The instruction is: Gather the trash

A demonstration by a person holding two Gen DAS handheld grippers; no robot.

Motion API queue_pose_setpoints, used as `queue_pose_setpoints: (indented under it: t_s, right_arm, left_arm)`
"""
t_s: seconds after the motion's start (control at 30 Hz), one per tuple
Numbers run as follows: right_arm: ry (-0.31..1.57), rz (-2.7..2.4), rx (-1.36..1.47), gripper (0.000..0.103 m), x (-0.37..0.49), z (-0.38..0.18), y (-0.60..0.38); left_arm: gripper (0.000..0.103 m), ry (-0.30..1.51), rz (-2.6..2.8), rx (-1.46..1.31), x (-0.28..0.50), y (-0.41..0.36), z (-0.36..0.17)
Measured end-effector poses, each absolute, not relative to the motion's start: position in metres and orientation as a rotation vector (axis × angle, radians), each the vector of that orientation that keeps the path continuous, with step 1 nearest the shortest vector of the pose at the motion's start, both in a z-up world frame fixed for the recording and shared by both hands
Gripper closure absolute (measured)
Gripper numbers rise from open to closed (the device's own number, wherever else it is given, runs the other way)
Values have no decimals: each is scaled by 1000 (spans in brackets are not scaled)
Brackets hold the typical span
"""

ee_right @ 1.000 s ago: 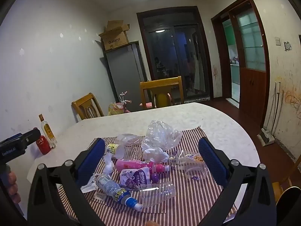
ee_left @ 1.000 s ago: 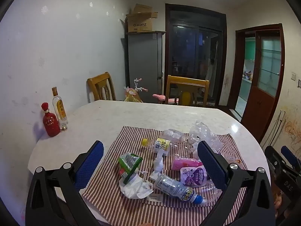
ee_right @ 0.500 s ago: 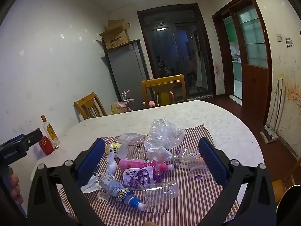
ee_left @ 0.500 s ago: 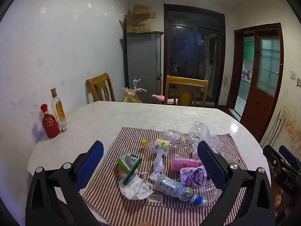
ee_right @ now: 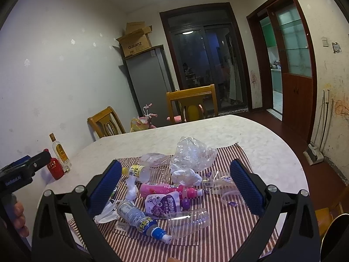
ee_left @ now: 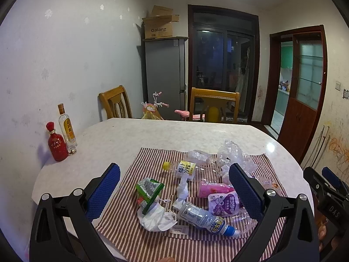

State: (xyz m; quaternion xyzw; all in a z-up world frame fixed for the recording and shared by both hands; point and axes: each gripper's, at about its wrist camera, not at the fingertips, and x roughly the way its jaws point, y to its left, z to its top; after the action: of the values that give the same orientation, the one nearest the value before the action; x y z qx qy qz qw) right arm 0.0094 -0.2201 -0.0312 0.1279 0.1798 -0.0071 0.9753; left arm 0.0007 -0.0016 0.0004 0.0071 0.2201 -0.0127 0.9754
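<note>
Still at the approach step: left gripper (ee_left: 174, 193) and right gripper (ee_right: 175, 188) both spread wide, empty, held above the trash pile (ee_left: 196, 192) on the striped mat (ee_right: 220, 235) on the bench (ee_left: 130, 137). Next: pick 1 item, descend, close.

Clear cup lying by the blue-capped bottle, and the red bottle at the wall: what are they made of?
Clear cup: probably thin glossy plastic; the mat's stripes show through it. Red bottle: opaque and glossy, perhaps glazed ceramic or coated glass; cannot tell which.
</note>
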Motion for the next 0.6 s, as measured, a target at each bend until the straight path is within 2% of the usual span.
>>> queue_pose_setpoints:
  t_s: [0.6]
  right_arm:
    - [360, -12, 272, 3, 8, -30, -223]
  left_arm:
    - [6, 435, -42, 27, -1, -3, 2]
